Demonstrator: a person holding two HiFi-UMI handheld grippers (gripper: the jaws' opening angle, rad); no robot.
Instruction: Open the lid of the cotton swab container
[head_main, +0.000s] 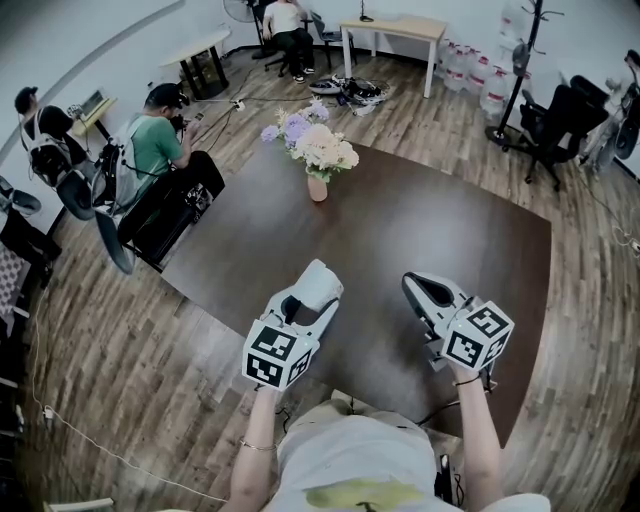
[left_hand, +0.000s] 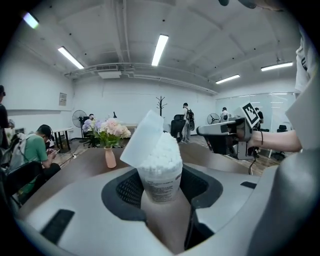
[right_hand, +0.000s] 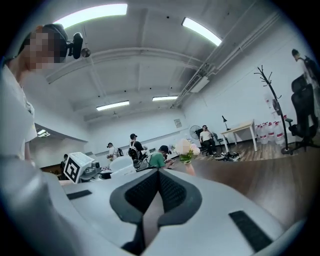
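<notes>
The cotton swab container (left_hand: 160, 172) is a clear plastic tub packed with white swabs, and its white lid (left_hand: 141, 137) stands tilted up and open at the left. My left gripper (left_hand: 161, 187) is shut on the tub's lower body and holds it upright above the table. In the head view the container (head_main: 320, 281) sits at the tip of the left gripper (head_main: 310, 300). My right gripper (head_main: 418, 288) hovers beside it to the right, apart from the tub. Its jaws (right_hand: 159, 187) are shut with nothing between them. The container (right_hand: 120, 164) also shows at the left of the right gripper view.
A dark brown table (head_main: 420, 220) lies under both grippers, with a pink vase of flowers (head_main: 317, 150) at its far side. A seated person in a green shirt (head_main: 158, 142) is off the table's left edge. An office chair (head_main: 560, 115) and coat stand (head_main: 522, 70) stand at the far right.
</notes>
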